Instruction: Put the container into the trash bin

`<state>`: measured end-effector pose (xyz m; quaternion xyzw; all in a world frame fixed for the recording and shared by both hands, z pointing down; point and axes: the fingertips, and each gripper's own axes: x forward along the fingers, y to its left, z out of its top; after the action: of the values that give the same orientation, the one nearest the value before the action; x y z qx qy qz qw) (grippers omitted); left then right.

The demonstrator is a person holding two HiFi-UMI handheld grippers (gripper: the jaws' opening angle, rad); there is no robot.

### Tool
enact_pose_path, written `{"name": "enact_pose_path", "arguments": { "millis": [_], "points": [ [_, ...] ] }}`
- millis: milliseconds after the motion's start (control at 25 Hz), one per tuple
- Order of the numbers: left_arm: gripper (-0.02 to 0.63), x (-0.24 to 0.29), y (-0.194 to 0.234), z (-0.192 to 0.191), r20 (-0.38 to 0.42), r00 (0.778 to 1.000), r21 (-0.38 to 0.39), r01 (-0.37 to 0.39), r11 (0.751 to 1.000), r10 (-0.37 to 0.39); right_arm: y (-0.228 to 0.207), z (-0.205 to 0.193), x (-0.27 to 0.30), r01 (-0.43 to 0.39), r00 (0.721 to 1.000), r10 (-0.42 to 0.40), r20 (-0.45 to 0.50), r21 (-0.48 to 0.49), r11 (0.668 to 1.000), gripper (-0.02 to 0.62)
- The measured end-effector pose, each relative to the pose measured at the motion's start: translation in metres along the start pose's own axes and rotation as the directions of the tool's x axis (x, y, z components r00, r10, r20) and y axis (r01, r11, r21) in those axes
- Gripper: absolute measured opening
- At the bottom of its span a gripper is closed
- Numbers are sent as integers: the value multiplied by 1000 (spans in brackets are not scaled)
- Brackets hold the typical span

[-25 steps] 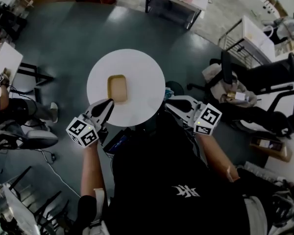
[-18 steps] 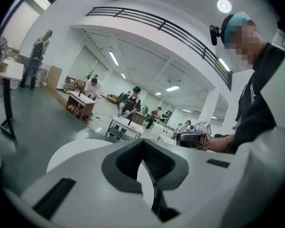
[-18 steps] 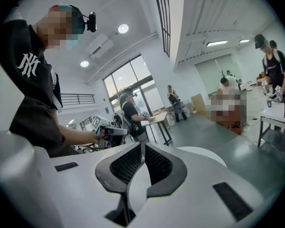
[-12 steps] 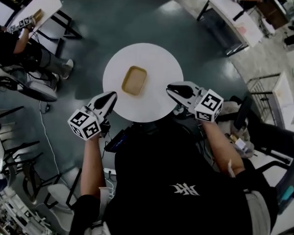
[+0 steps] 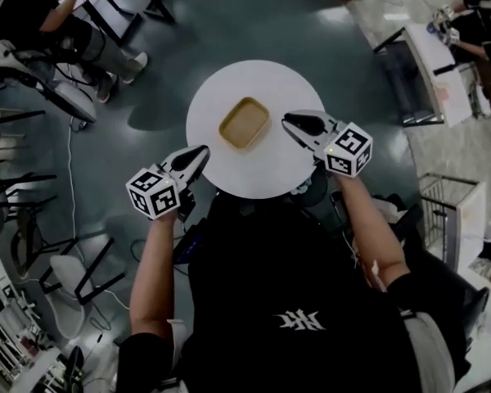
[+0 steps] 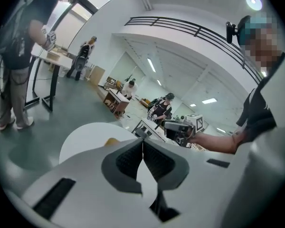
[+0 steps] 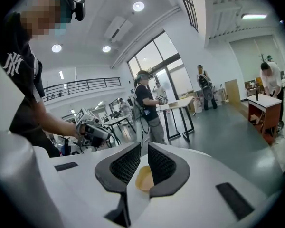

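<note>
Swinging in, the right tongs (image 5: pixel 288 121) now sit just beside the container (image 5: pixel 244 122), barely ajar and empty; the left tongs (image 5: pixel 203 151), closed on nothing, hang farther back. Nothing grasped yet; no bin in sight.

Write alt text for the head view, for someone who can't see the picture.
Seen from steeply above, a shallow tan container sits near the middle of a round white table on a grey floor. A person in a black shirt points the left gripper and the right gripper toward it from either side, and neither holds it.
</note>
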<state>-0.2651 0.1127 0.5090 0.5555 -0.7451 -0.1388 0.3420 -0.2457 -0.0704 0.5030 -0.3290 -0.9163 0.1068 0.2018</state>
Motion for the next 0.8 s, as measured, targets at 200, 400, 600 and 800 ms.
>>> {"name": "enact_pose_path", "arguments": {
  "millis": [200, 400, 600, 800],
  "points": [
    [5, 18, 27, -29, -46, 998, -102, -39, 994, 35, -18, -27, 27, -38, 995, 39, -94, 11, 999, 88],
    [9, 28, 60, -49, -2, 992, -260, -119, 958, 123, -38, -55, 42, -44, 985, 46, -167, 19, 999, 111],
    [51, 28, 93, -63, 45, 976, -400, -179, 899, 214, -62, -78, 63, -59, 973, 66, -221, 36, 998, 127],
    [84, 37, 105, -84, 17, 965, -432, -230, 872, 263, -83, -99, 82, -46, 962, 64, -265, 74, 996, 136]
  ]
}}
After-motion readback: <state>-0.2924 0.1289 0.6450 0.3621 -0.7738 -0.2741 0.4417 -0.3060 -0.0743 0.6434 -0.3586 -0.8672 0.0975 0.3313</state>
